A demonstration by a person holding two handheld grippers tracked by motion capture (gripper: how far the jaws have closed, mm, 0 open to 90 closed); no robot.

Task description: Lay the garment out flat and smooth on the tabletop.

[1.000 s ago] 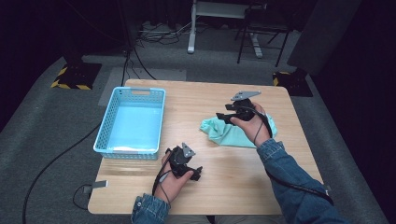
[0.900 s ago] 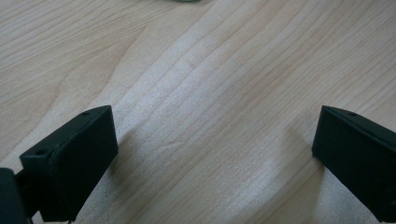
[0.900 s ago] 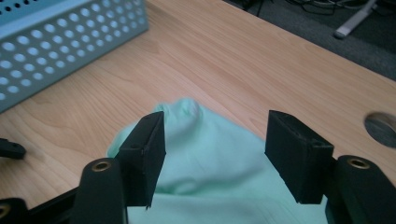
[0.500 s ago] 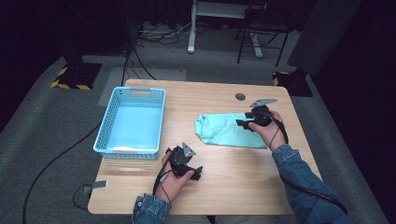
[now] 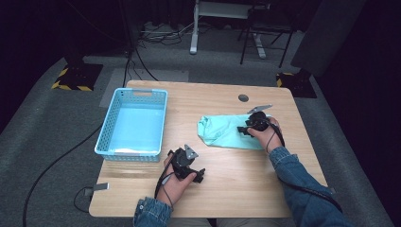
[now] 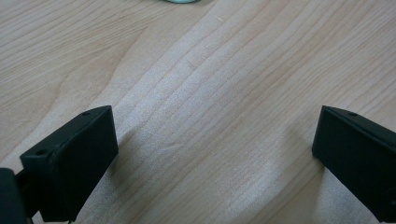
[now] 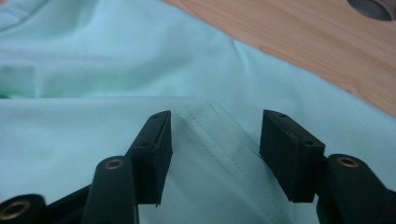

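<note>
With the right gripper [image 7: 215, 154] half-spread and just closing over the mint cloth's [image 5: 222, 132] stitched hem [image 7: 219, 140] near the worktop's [image 5: 236, 184] right edge, we should press lower before pinching, left gripper [image 6: 215, 154] resting spread.

desk centre [image 5: 222, 163]: bare wood betw. basket and cloth, open lane front to back.
basket [image 5: 133, 124]: blocks desk's left part; walls raised, approach from above only.
cloth [image 5: 222, 132]: spread flat on right half, low; can be passed over.
left hand-held gripper [image 5: 189, 174]: parked at front edge, jaws wide on bare wood; front-centre lane narrowed by it.
right hand-held gripper [image 5: 242, 129]: set on cloth's right end, jaws half apart, just been closing, a cloth fold betw. them.
hole [image 5: 243, 98]: flush w/ desk near back edge, no obstacle.
</note>
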